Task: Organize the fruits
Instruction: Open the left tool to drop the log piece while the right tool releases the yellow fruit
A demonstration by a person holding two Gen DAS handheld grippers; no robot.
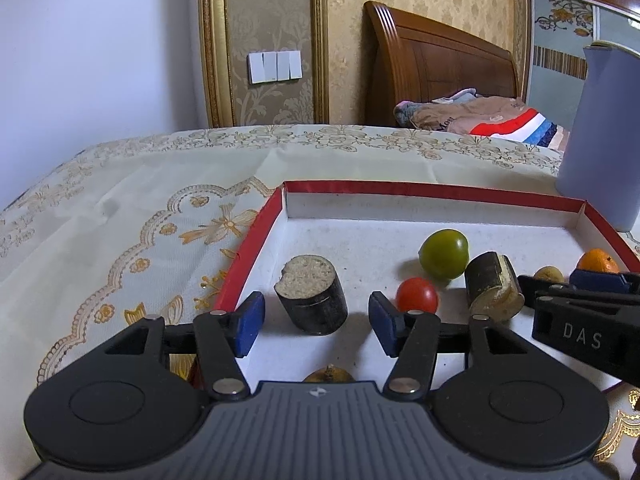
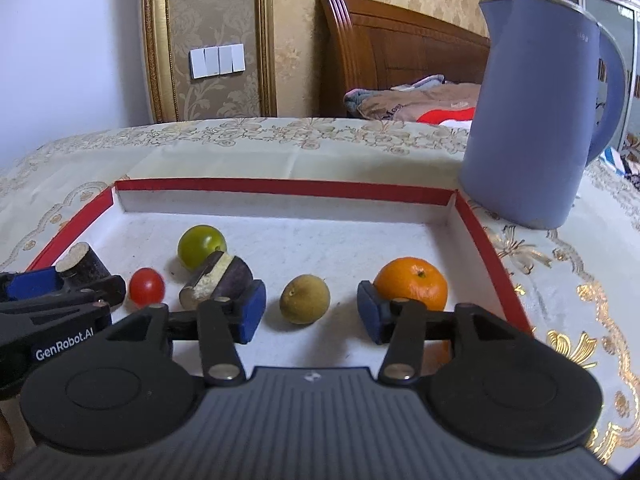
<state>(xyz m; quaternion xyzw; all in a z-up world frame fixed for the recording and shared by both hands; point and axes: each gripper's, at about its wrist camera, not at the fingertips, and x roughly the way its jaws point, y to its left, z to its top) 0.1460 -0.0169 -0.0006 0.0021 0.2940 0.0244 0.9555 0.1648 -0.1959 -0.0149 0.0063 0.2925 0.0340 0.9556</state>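
Note:
A red-rimmed white tray (image 1: 400,189) holds the fruit. My left gripper (image 1: 316,322) is open, and a dark cut cane piece (image 1: 312,300) stands upright between its blue pads, untouched. Behind it lie a red cherry tomato (image 1: 417,295), a green round fruit (image 1: 444,254) and a second cane piece (image 1: 494,288) on its side. My right gripper (image 2: 310,316) is open too, with a brown longan (image 2: 305,299) between its pads, clear of both. An orange (image 2: 412,282) sits just behind its right finger. A small brown fruit (image 1: 328,374) is mostly hidden under the left gripper.
A blue-grey kettle (image 2: 536,120) stands on the embroidered tablecloth (image 1: 140,220) just off the tray's far right corner. The two grippers sit side by side at the tray's near edge. A wooden bed headboard (image 2: 400,52) and wall stand behind the table.

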